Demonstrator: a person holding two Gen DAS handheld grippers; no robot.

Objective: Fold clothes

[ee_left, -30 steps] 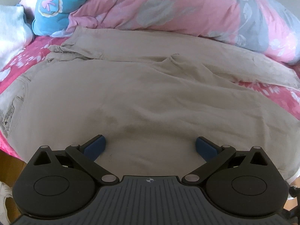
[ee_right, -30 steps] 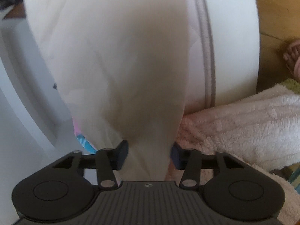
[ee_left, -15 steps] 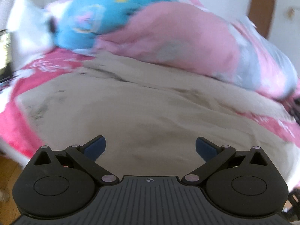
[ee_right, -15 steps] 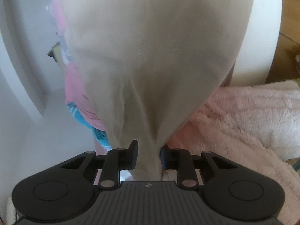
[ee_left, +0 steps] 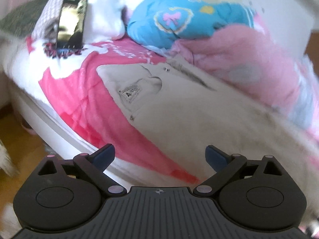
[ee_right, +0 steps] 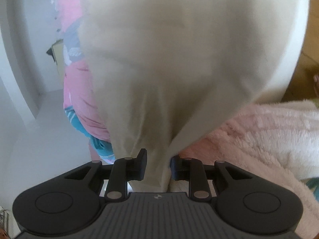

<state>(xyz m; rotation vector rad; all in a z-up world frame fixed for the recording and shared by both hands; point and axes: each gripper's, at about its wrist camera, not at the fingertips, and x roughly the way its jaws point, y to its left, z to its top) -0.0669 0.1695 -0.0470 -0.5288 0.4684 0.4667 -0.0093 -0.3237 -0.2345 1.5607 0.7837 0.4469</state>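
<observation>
Right gripper point(ee_right: 157, 164): jaws were pinched on a bunched strip of the beige trousers point(ee_right: 179, 59), pads pressing the cloth from both sides. From there the trousers fanned up and filled most of the right wrist view, hiding nearly everything behind. Cloth was soft-focus, no seams or hem readable, so which end was held could not be told. To the right, a fluffy pink blanket point(ee_right: 269, 131) lay just beside the held cloth, cut off at the edge. Left of the cloth a strip of pink quilt point(ee_right: 79, 91) with blue trim peeked out; white wall point(ee_right: 26, 79) beyond. Wood floor point(ee_right: 311, 39) showed at the far right.

Left gripper point(ee_left: 159, 157): jaws were wide and closing a little, nothing between them, over the bed edge. Left wrist view was motion-blurred, worst on the right. Below, white bed rim point(ee_left: 59, 131), then pink sheet point(ee_left: 83, 99). The trousers point(ee_left: 189, 115) lay spread on the sheet, waist end toward the pillows, inner label point(ee_left: 130, 92) and a rivet visible; their right part smeared out of frame. Behind them the quilt point(ee_left: 249, 59) was heaped, touching the trousers' far edge. Farther back, a blue pillow point(ee_left: 179, 22), a white pillow point(ee_left: 103, 14) and a dark phone point(ee_left: 71, 22) propped on bedding.
</observation>
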